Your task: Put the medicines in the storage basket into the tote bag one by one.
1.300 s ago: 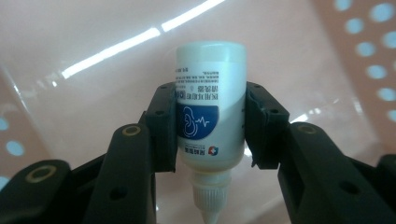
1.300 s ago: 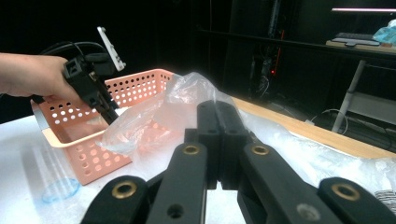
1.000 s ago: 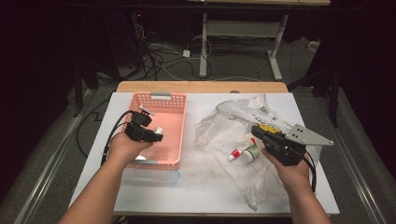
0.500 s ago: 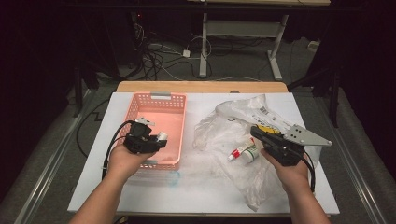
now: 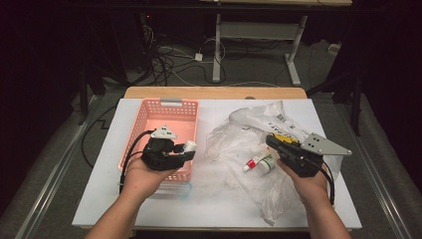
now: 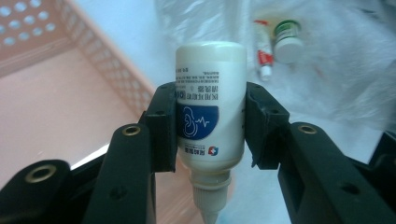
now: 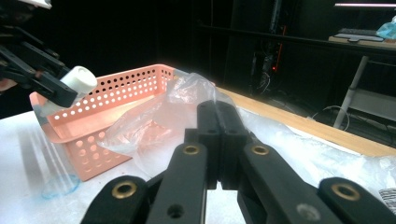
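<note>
My left gripper (image 5: 180,152) is shut on a white dropper bottle (image 6: 211,107) with a blue label, gripping it across the body with the nozzle towards the camera. It hovers over the near right corner of the pink basket (image 5: 164,112). The right gripper view shows that bottle (image 7: 77,81) beside the basket's rim (image 7: 116,77). My right gripper (image 5: 271,141) rests on a crumpled clear plastic bag (image 5: 239,134), jaws pressed together (image 7: 218,126) with nothing visibly between them. A red-and-white tube (image 5: 252,163) and a small green-capped jar (image 5: 267,163) lie on the bag just left of it.
The white table top (image 5: 219,209) has a wooden strip (image 5: 214,92) along its far edge. A clear bluish ring (image 7: 60,186) lies on the table by the basket's near end. Cables and a desk frame stand on the dark floor beyond.
The left gripper has carried the bottle from over the basket's middle to the right and nearer the person, rising a little. The right gripper has stayed put.
</note>
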Motion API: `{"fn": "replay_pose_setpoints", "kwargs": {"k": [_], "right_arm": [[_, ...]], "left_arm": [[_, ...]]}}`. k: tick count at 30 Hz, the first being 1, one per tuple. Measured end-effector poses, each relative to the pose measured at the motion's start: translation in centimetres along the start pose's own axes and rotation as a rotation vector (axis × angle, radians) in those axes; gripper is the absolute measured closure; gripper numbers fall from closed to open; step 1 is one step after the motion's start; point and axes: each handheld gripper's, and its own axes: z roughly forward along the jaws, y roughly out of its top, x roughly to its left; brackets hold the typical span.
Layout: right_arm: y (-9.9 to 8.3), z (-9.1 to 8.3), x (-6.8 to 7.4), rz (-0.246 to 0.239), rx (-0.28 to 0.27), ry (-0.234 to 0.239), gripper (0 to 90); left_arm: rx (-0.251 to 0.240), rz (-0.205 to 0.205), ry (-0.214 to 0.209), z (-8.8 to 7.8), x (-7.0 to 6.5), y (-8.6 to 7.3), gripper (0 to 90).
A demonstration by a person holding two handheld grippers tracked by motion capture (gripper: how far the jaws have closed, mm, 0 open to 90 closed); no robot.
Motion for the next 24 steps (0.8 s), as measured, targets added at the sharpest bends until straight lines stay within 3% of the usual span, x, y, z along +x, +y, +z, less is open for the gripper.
{"fn": "replay_pose_setpoints", "kwargs": {"k": [5,12,24], "right_arm": [[0.0,-0.1,-0.1,-0.001,-0.005,0.002,90.0],[0.1,-0.2,-0.1,-0.005,-0.009,-0.002,90.0],[0.1,-0.2,-0.1,0.0,-0.009,-0.001,90.0]], "left_arm": [[-0.004,0.05,-0.032,0.8,-2.1,0.6,58.1],[0.021,0.108,-0.058,3.3,-4.4,0.7,58.1],[0.053,0.16,-0.128,8.0,-7.4,0.7,58.0]]}}
